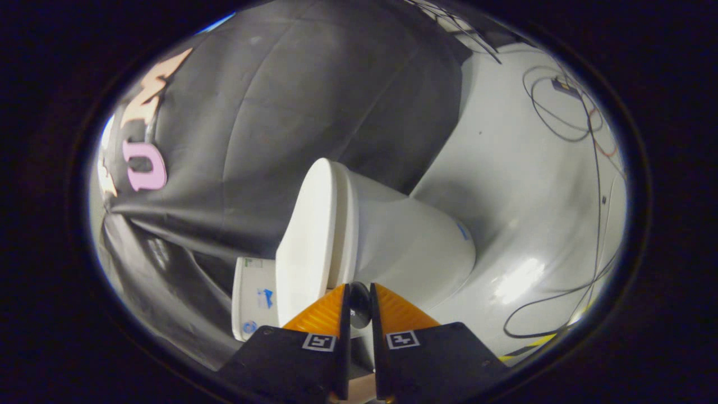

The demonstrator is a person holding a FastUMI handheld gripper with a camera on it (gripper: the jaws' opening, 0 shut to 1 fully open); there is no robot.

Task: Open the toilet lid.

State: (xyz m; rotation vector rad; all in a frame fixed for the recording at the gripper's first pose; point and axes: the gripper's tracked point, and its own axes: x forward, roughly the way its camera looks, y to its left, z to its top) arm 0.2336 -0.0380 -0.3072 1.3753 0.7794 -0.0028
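The hand-held gripper [359, 292] has its two fingers drawn almost together, with a narrow slot between them and a small dark round object [359, 310] sitting in that slot; whether the fingers pinch it or merely flank it cannot be told, and what it is stays unclear. The tips stand right at the front edge of the toilet [392, 241], seemingly where the lid [305, 241] meets the bowl [415, 247], though contact with the rim cannot be confirmed from this angle. The whole scene appears rolled sideways: the lid lies flat against the seat, so the toilet reads as closed, with the white tank [252, 297] behind it against the black cloth wall [291, 112].

The opening looks barely begun, if at all. The likeliest failure here is a slip. With the fingers this close together, there is little to hook under the lid's lip, and a smooth glossy edge could let the tips skid off. Catching the seat along with the lid would lift both. A lid raised only partway and let go would drop back. Loose cables [572, 112] trail over the pale floor [521, 185] well beyond the bowl, away from the work.
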